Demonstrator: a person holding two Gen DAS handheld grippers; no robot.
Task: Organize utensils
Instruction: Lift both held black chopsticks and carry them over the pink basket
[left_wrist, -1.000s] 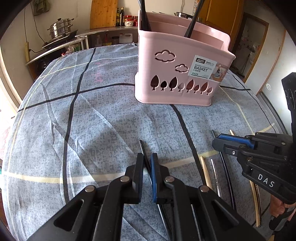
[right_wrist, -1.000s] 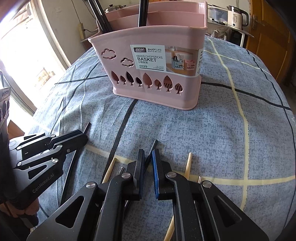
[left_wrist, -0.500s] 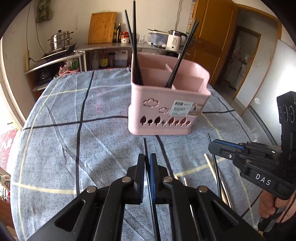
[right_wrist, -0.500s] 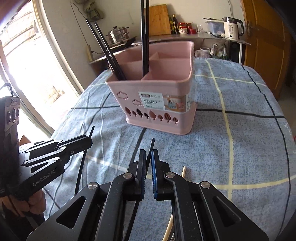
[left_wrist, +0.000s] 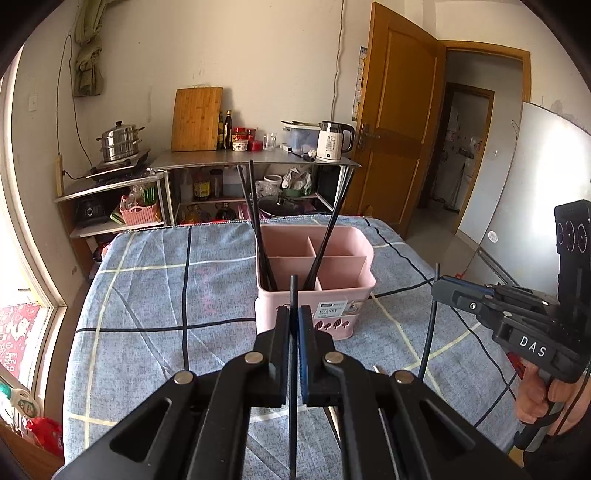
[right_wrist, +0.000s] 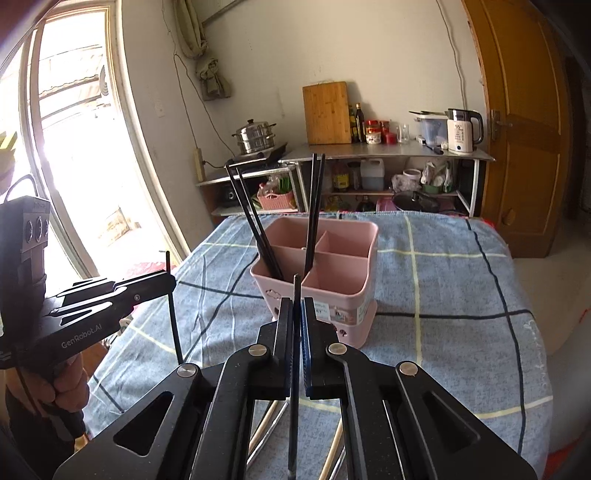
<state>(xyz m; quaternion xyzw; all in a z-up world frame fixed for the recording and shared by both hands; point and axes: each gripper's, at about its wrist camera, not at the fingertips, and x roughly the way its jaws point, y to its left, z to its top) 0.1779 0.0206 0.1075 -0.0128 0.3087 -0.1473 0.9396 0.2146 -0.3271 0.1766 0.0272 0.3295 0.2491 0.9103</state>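
**Both chopsticks lifted clear, basket ahead**

The surface (left_wrist: 155, 295), covered in a blue-grey checked cloth, now sits well below both cameras; a second ago the views were low over it, with the basket looming large. The pink divided basket (left_wrist: 354, 291) stands at 12 o'clock in each wrist view, already holding black chopsticks (left_wrist: 258, 229) that lean out of its near compartments.

The left hand-held gripper (left_wrist: 294, 321) is closed on a black chopstick (left_wrist: 293, 291), which has gone from lying flat on the cloth to standing upright between the jaws. The right hand-held gripper (right_wrist: 297, 314) is likewise clamped on its own black chopstick (right_wrist: 296, 291), seen at 3 o'clock in the left view, hanging well above the cloth.

A few pale and metal utensils (right_wrist: 266, 428) remain on the cloth beneath the right gripper.

Judging by this, both picks have succeeded and the carry to the basket is under way; next each stick likely needs lowering tip-first into a compartment alongside the others.
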